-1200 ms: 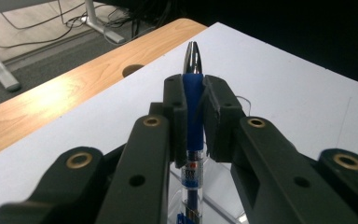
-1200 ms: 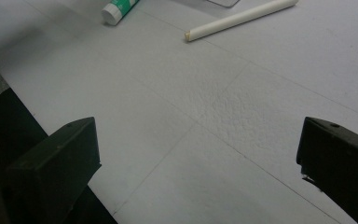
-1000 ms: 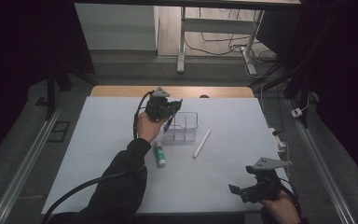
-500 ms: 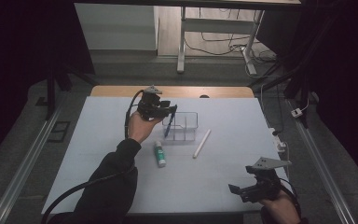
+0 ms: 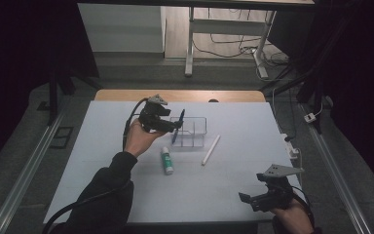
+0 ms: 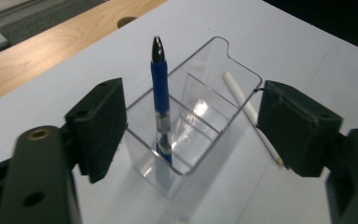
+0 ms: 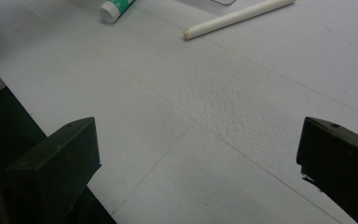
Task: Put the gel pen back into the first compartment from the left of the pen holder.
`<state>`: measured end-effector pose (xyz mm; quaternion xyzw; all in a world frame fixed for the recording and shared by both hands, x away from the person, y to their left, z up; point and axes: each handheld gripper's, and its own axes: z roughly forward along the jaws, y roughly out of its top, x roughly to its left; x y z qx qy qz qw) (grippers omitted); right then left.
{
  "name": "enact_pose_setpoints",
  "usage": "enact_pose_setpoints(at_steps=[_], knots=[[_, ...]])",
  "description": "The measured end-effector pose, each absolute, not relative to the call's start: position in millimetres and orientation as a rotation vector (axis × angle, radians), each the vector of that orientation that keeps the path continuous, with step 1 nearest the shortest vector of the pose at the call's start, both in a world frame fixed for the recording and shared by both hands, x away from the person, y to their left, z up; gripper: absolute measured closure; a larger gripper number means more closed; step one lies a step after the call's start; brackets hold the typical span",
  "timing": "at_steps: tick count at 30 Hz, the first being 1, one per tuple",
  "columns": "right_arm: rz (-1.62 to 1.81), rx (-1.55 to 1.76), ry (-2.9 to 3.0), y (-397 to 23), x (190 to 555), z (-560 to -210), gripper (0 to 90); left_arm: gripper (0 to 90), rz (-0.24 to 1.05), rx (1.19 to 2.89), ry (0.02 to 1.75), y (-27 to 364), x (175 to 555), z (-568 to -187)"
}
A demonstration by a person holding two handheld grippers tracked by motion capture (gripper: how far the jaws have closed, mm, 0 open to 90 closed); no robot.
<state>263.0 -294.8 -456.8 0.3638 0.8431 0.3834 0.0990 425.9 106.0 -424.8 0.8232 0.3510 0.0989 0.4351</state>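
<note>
**Blue pen standing in clear organiser; left jaws parted clear of it**

The blue pen stands nearly upright in the nearest compartment of the clear plastic organiser, its dark tip uppermost and its lower end resting on the organiser floor. The barrel is solid blue above, with a transparent section below through which the inner refill shows. The organiser has thin dividing walls and sits on the white table.

The left gripper is held just beside the organiser; its jaws have just been opening and now stand wide, one pad either side of the pen, neither touching it.

The right gripper rests low over the near right of the table, jaws wide with nothing between them.

A white stick lies just right of the organiser; a green-and-white tube lies in front.
</note>
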Motion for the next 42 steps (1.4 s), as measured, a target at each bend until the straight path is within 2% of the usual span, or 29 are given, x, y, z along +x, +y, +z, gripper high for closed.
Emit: enact_pose_setpoints(at_steps=[27,42], knots=[[1.106,1.075,2.499,-293,264,-457,0.0,0.8,0.193,2.025,0.94,165,349,-429],[1.095,1.077,2.495,-291,263,-458,0.0,0.0,0.207,1.96,0.961,196,298,-435]])
